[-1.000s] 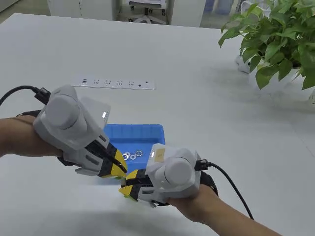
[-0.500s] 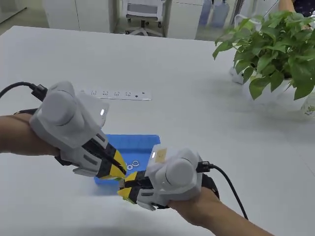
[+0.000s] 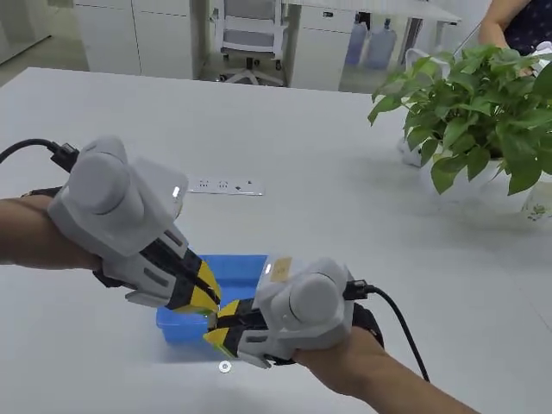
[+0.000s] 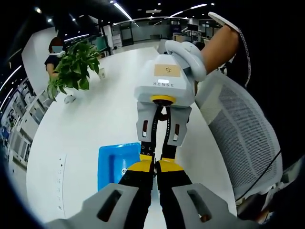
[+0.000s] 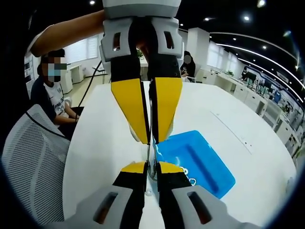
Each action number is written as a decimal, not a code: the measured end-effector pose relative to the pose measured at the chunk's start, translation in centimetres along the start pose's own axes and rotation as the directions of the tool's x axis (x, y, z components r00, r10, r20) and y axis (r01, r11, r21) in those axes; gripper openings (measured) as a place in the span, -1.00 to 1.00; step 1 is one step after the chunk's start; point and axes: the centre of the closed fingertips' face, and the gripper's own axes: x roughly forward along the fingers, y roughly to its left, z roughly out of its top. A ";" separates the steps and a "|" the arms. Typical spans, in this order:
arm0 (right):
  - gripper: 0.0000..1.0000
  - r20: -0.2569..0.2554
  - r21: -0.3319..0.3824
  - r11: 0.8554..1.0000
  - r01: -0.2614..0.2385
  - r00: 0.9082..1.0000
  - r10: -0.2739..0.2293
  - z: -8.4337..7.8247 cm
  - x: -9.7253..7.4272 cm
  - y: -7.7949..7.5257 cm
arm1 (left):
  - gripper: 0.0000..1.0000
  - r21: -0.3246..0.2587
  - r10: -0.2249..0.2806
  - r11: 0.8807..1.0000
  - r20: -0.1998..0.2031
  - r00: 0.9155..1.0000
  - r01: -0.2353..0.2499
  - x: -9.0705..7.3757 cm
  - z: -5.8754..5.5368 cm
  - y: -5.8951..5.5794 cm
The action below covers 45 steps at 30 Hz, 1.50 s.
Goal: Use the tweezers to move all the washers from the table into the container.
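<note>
Both claws are met tip to tip at the 6 o'clock edge of the blue container (image 3: 241, 267): the left claw (image 3: 204, 297) is pressed together and so is the right claw (image 3: 220, 336), each apparently pinched on the thin tweezers (image 5: 151, 157), seen as a metal sliver between the jaws in the right gripper view. One washer (image 3: 224, 366) is left on the white surface (image 3: 345, 216), just at 6 o'clock of the container and near the right claw; a few washers (image 5: 186, 171) are already seen inside the container. Risks judged from here: the tweezers are held by two claws at once, so with a slight twist or uneven squeeze they could be skewed or let slip, and the flat washer missed by the tips. The washer is thin and smooth, so it could be flicked away, or dropped on the lift if caught by the edge only. The container wall is close, so it may be nudged, or the washer knocked off on its rim
</note>
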 end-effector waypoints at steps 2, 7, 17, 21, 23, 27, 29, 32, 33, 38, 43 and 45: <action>-0.82 0.003 -0.003 1.000 0.002 1.000 -0.002 0.2 -0.1 -0.3 | -0.87 0.001 0.004 1.000 0.002 1.000 -0.004 -0.2 0.1 0.3; -0.82 0.006 -0.007 1.000 0.006 1.000 -0.006 0.6 -0.1 -1.2 | -0.87 0.009 0.010 1.000 -0.001 1.000 -0.010 -0.4 0.3 1.1; -0.82 0.018 0.004 1.000 0.015 1.000 -0.015 0.7 0.2 -3.2 | -0.87 0.015 0.026 1.000 -0.001 1.000 -0.026 -0.3 0.2 3.0; -0.82 0.017 0.008 1.000 0.017 1.000 -0.017 0.5 0.5 -3.6 | -0.87 0.016 0.023 1.000 -0.004 1.000 -0.023 0.0 0.0 3.5; -0.82 0.016 0.009 1.000 0.018 1.000 -0.018 0.4 0.7 -3.9 | -0.87 0.017 0.023 1.000 -0.006 1.000 -0.023 0.1 -0.2 3.8; -0.82 0.016 0.012 1.000 0.018 1.000 -0.018 0.1 1.0 -4.3 | -0.87 0.013 0.024 1.000 -0.007 1.000 -0.024 0.3 -0.6 4.3; -0.82 0.016 0.014 1.000 0.018 1.000 -0.018 0.0 1.2 -4.6 | -0.87 0.011 0.026 1.000 -0.007 1.000 -0.026 0.4 -0.8 4.5; -0.81 0.018 0.014 1.000 0.016 1.000 -0.017 -0.2 1.6 -4.9 | -0.87 0.010 0.028 1.000 -0.009 1.000 -0.028 0.6 -1.1 4.9; -0.81 0.018 0.014 1.000 0.017 1.000 -0.017 -0.2 1.7 -5.0 | -0.87 0.010 0.030 0.999 -0.011 0.999 -0.030 0.7 -1.2 5.0; -0.81 0.021 0.013 1.000 0.018 1.000 -0.018 -0.6 2.3 -5.7 | -0.87 0.007 0.039 0.999 -0.018 0.999 -0.039 1.0 -1.8 5.7; -0.81 0.017 0.014 1.000 0.019 1.000 -0.019 -1.1 3.0 -6.2 | -0.87 0.006 0.042 0.999 -0.028 0.999 -0.042 1.5 -2.5 6.2; -0.81 0.015 0.019 1.000 0.018 1.000 -0.019 -1.3 3.3 -6.4 | -0.87 0.003 0.043 0.999 -0.029 0.999 -0.043 1.7 -2.7 6.5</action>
